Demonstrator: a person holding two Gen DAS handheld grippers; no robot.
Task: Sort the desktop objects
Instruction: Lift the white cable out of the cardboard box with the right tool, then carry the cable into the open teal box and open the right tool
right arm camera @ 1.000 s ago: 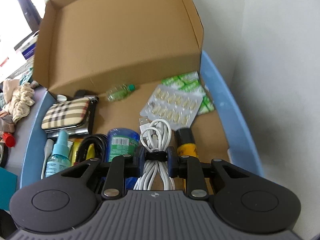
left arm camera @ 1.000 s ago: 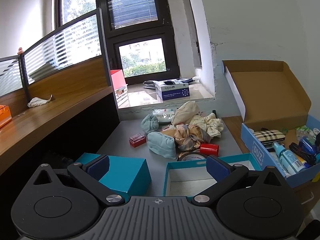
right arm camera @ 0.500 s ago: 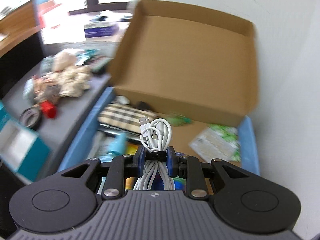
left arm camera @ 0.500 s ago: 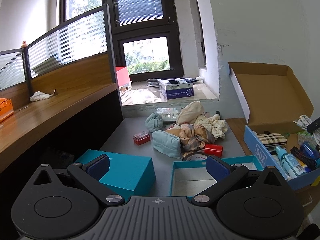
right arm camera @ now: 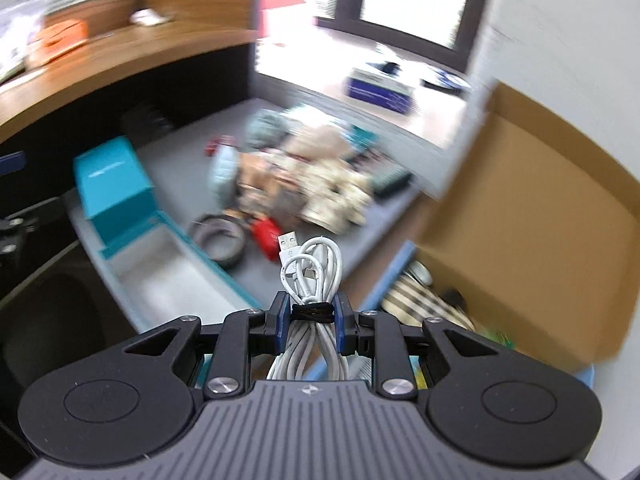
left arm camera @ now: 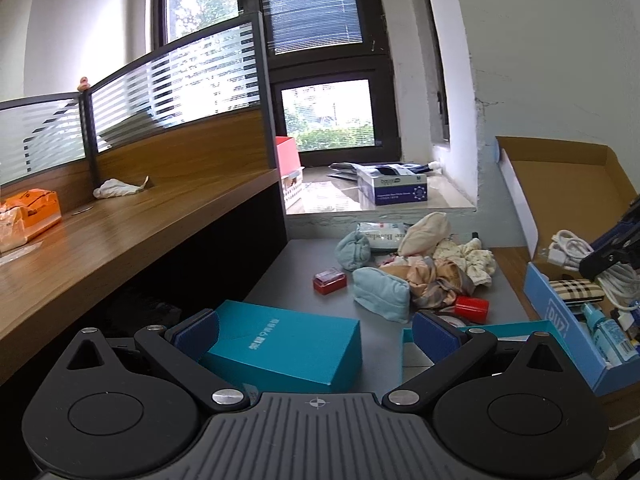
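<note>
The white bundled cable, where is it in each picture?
Left wrist view: white bundled cable at the far right edge, clamped in the right gripper.
Right wrist view: bottom centre, between the blue pads.
Shared landmark: closed teal cardboard box.

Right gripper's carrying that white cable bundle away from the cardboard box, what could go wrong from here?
1. The right gripper pinches the white cable only at its black tie, so loose loops and the plug might snag on the cardboard box edge.
2. The right wrist view is motion-blurred; a fast swing could shake the bundle loose.
3. The open teal box sits close to the tape roll and red cap, so a low drop might knock them.
</note>
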